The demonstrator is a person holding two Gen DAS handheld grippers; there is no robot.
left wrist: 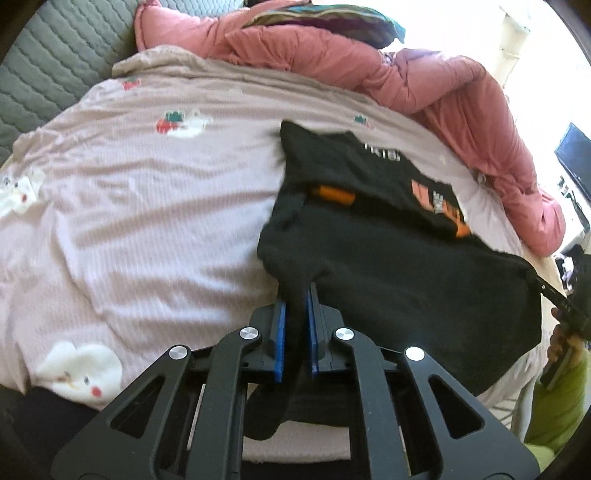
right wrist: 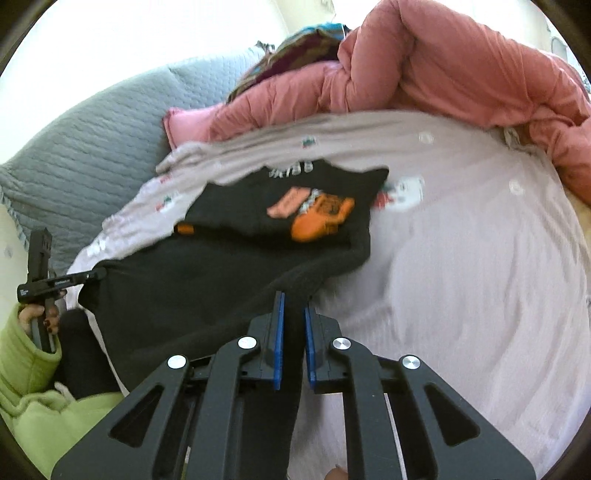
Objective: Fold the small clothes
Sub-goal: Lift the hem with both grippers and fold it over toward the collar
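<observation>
A small black garment (left wrist: 399, 266) with an orange and pink print lies on the pink bed sheet (left wrist: 147, 206). Its near edge is lifted off the sheet. My left gripper (left wrist: 296, 291) is shut on the garment's near left corner, with black fabric pinched between the blue pads. My right gripper (right wrist: 293, 301) is shut on the garment (right wrist: 207, 280) at its near right corner. The right gripper also shows at the right edge of the left wrist view (left wrist: 535, 280), and the left gripper at the left of the right wrist view (right wrist: 96, 275). The print (right wrist: 317, 214) faces up.
A bunched salmon-pink duvet (left wrist: 369, 55) lies along the far side of the bed, with a multicoloured cloth (left wrist: 325, 18) on it. A grey quilted cover (left wrist: 48, 62) is at the far left. The sheet (right wrist: 461, 258) has rabbit and strawberry motifs. A dark screen (left wrist: 574, 158) stands at right.
</observation>
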